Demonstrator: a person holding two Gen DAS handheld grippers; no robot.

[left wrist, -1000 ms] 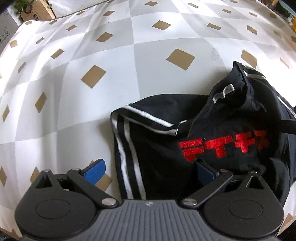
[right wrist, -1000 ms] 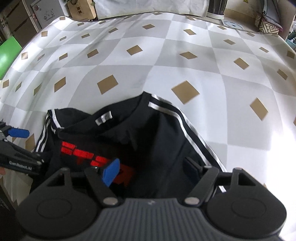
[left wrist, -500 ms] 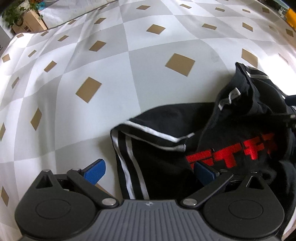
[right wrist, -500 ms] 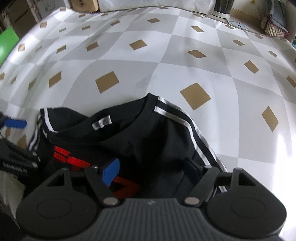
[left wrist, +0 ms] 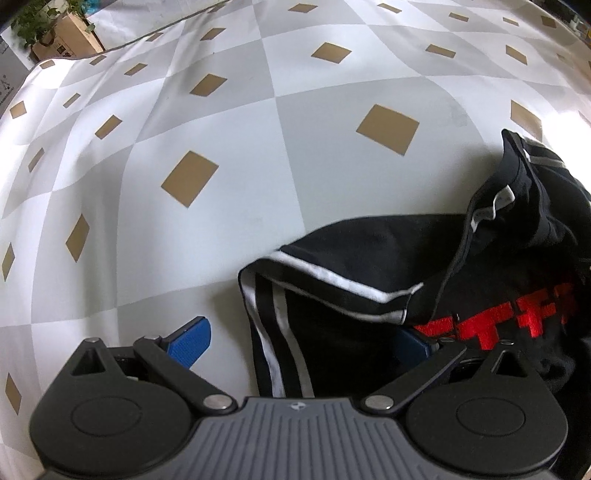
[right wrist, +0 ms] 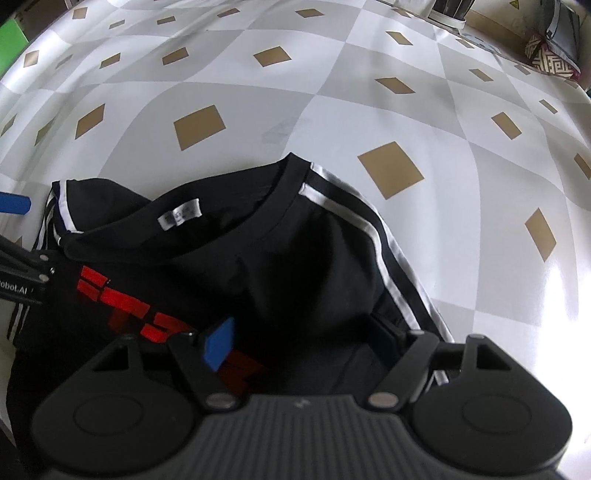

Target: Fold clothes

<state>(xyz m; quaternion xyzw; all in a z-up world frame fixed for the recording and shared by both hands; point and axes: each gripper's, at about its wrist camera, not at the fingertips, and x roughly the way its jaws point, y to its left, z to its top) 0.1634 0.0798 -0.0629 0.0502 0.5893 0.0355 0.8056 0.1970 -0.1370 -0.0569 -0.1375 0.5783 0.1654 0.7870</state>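
Note:
A black T-shirt [left wrist: 369,258] with white stripes and red lettering [left wrist: 517,314] lies crumpled on the checked tablecloth [left wrist: 221,110]. My left gripper [left wrist: 299,345] is open low over its striped sleeve edge, with the left pad [left wrist: 188,343] above bare cloth and the right pad against black fabric. In the right wrist view the shirt [right wrist: 295,258] shows its collar and a white neck label [right wrist: 179,216]. My right gripper [right wrist: 301,339] is open over the shirt body, with fabric between its fingers but not clamped. The left gripper [right wrist: 14,254] shows at that view's left edge.
The grey and white tablecloth with tan diamonds stretches far beyond the shirt. A cardboard box with a plant [left wrist: 70,33] stands past the table's far left corner. A green object [right wrist: 11,44] and a patterned item [right wrist: 550,55] lie beyond the edges.
The right gripper has come lower and closer over the shirt, so the collar fills more of its view. In the left view the shirt has slid slightly right. Both grippers stayed open.

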